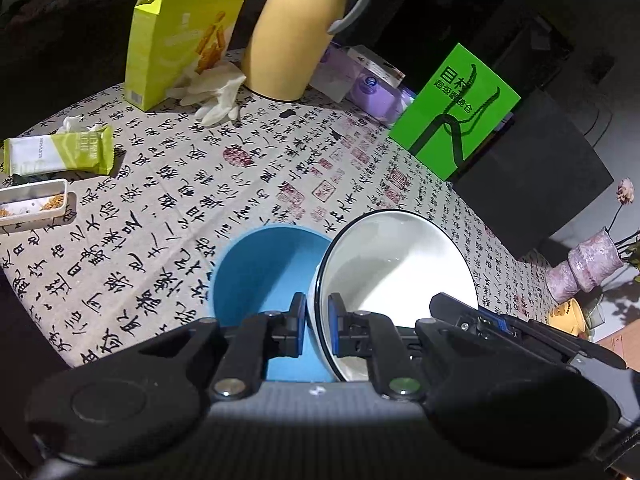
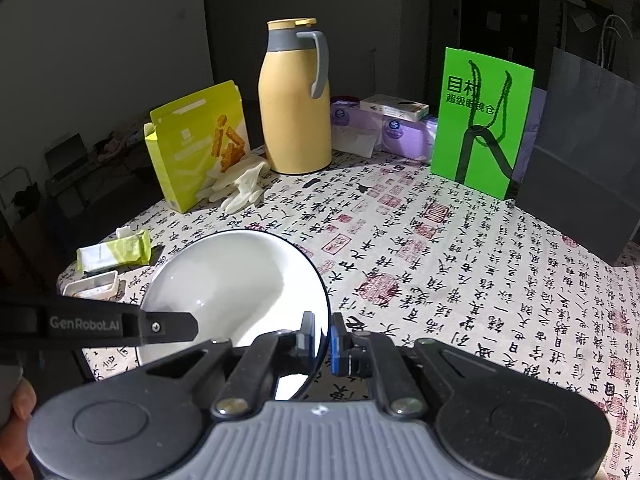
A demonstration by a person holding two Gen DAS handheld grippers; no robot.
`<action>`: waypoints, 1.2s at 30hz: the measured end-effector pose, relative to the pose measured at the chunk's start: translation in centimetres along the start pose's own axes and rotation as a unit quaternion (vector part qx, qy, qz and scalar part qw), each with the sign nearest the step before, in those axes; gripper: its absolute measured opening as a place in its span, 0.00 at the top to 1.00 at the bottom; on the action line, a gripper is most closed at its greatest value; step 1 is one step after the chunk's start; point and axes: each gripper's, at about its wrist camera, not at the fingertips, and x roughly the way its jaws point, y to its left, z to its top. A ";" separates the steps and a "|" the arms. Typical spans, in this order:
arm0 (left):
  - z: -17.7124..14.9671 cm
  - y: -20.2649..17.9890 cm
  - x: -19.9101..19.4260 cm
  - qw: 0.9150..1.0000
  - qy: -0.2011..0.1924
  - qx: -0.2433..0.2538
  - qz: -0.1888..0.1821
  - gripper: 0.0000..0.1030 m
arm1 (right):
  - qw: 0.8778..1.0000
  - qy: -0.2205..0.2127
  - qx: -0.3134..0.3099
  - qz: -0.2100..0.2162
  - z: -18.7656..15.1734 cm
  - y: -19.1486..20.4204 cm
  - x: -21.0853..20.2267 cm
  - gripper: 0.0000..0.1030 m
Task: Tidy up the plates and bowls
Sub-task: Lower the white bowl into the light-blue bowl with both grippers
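— Where is the white bowl (image 1: 394, 268)?

— Tilted above the calligraphy tablecloth (image 1: 248, 184), in front of the yellow thermos (image 1: 296, 28). The left gripper (image 1: 317, 328) has its jaws clamped on the bowl's black rim, and the blue bowl (image 1: 264, 268) sits just beside it, on the thermos side.

— And the right gripper (image 2: 322, 342)?

— Clamped on the opposite rim of the same white bowl. The green bag (image 2: 482, 120) stands right of the thermos, the snack box (image 2: 200, 144) left of it.

Clutter we see on the calligraphy-print tablecloth (image 2: 460, 280)

We find a yellow thermos jug (image 2: 294, 120), an opened yellow snack box (image 2: 200, 148), white gloves (image 2: 240, 186), a green paper bag (image 2: 482, 124), purple packs (image 2: 404, 134), and a green wrapper (image 2: 116, 254).
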 end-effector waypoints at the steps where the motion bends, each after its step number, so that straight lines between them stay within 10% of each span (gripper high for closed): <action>1: 0.1 0.2 0.1 1.000 0.000 -0.001 0.001 0.89 | 1.000 0.002 -0.002 0.000 0.0 0.2 0.2 0.93; 36: 1.0 4.7 5.9 0.998 0.058 -0.014 0.025 0.89 | 0.997 0.078 -0.011 0.003 -1.2 1.8 7.9 0.91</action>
